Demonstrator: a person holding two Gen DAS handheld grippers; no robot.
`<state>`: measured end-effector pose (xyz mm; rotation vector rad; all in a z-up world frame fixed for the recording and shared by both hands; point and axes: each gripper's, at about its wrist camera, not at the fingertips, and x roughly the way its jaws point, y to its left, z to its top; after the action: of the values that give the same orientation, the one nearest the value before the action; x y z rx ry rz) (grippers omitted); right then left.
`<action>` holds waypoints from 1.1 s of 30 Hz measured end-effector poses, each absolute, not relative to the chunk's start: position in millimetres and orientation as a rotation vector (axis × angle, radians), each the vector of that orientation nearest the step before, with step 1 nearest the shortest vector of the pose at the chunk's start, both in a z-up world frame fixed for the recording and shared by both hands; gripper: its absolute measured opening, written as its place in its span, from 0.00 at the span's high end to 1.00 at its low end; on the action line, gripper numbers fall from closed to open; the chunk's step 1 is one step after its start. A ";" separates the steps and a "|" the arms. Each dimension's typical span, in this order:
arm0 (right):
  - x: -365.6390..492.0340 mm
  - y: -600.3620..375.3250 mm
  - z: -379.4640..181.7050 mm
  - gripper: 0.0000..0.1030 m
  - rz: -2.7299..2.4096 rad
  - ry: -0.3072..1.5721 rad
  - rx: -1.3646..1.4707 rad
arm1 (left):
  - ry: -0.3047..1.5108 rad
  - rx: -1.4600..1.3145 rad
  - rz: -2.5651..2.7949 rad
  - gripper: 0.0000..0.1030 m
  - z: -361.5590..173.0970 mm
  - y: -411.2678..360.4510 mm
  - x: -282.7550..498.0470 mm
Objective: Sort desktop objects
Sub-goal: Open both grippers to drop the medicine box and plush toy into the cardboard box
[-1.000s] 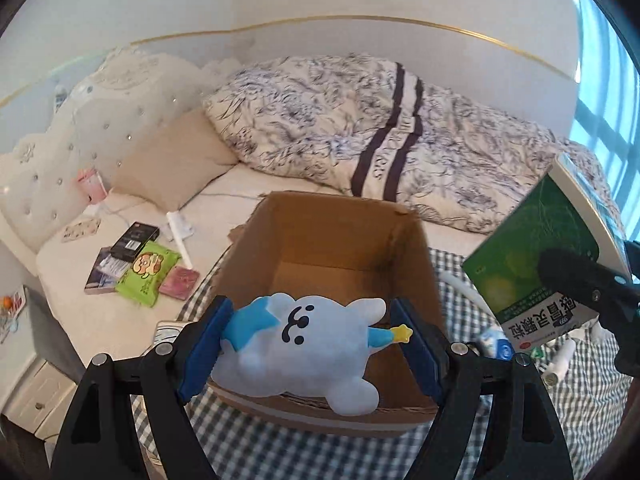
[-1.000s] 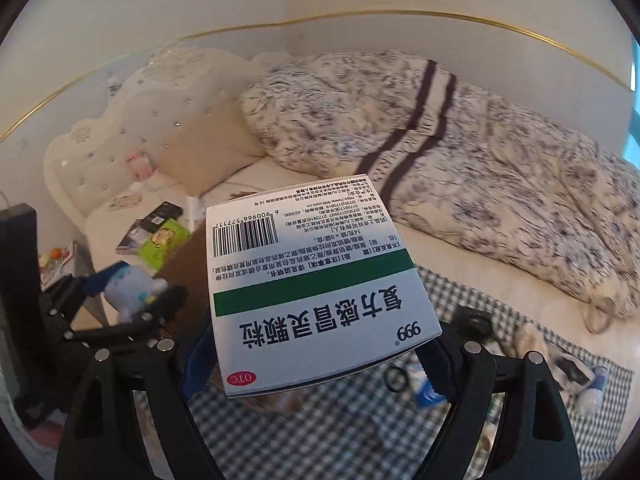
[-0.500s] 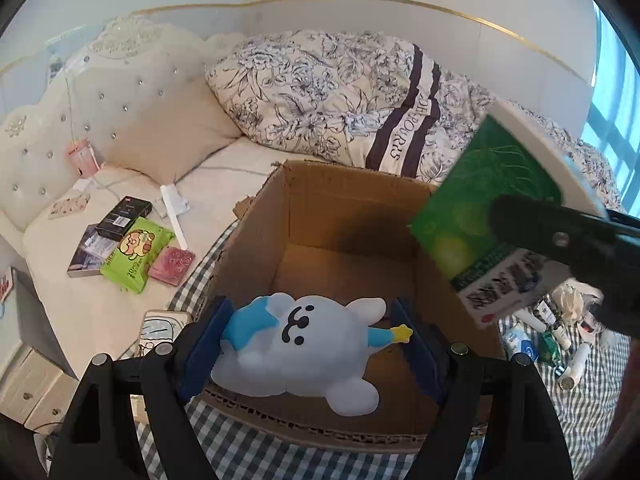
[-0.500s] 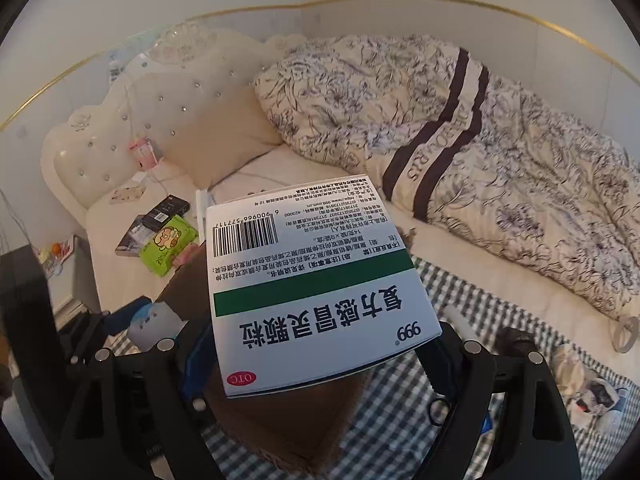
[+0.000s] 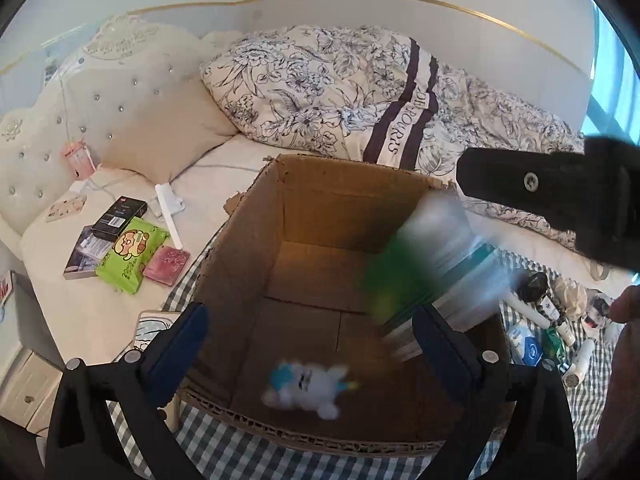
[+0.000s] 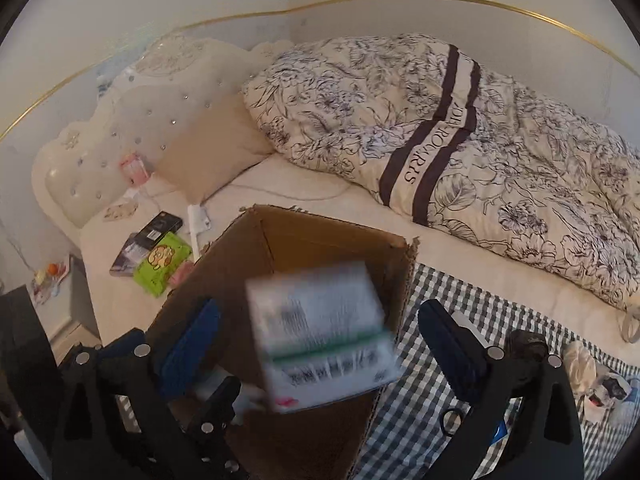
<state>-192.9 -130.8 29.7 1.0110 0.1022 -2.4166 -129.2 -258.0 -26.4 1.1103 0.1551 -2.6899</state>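
Left gripper (image 5: 308,344): fingers spread wide, nothing between them — poised over the near rim of the cardboard box (image 5: 256,248).
Right gripper (image 6: 320,344): fingers parted, gripping nothing; positioned above the box's right side.
Plush toy (image 5: 306,388): white with blue, blurred, inside the box near its front wall, clear of both fingers.
Medicine box (image 6: 320,340): green-and-white, motion-blurred, loose in the box opening by the right wall — touching no fingers.
Cardboard box: open-topped, on a checked cloth (image 5: 248,456) spread over the bed (image 5: 224,168).
Remaining items: small bottles and tubes (image 5: 560,320) on the cloth to the right of the box.
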 end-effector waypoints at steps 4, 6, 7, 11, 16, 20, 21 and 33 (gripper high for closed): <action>-190.2 -120.9 34.5 0.03 -2.409 0.067 1.013 | 0.161 1.112 -2.685 0.00 -23.6 -255.6 -126.2; -186.7 -117.2 38.3 0.03 -2.411 0.069 1.006 | 0.160 1.115 -2.683 0.00 -21.5 -253.5 -124.1; -184.4 -114.1 40.0 0.03 -2.415 0.068 1.003 | 0.159 1.114 -2.682 0.00 -19.9 -252.1 -123.0; -176.6 -98.8 46.4 0.03 -2.420 0.049 0.998 | 0.160 1.102 -2.688 0.00 -11.9 -245.2 -115.5; -166.5 -77.0 53.9 0.03 -2.434 0.043 1.001 | 0.165 1.091 -2.694 0.00 -2.0 -235.7 -106.1; -157.3 -59.0 60.0 0.03 -2.442 0.028 1.000 | 0.166 1.086 -2.699 0.00 5.6 -224.8 -98.9; -155.0 -55.2 62.5 0.03 -2.445 0.029 0.998 | 0.163 1.083 -2.699 0.00 8.0 -221.3 -96.7; -127.0 -11.8 79.2 0.03 -2.485 0.039 0.960 | 0.141 1.040 -2.718 0.00 32.0 -192.9 -78.0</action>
<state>-127.0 -11.8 79.2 0.9599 0.0385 -2.4854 -78.0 -192.9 32.0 1.0405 0.1411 -2.7185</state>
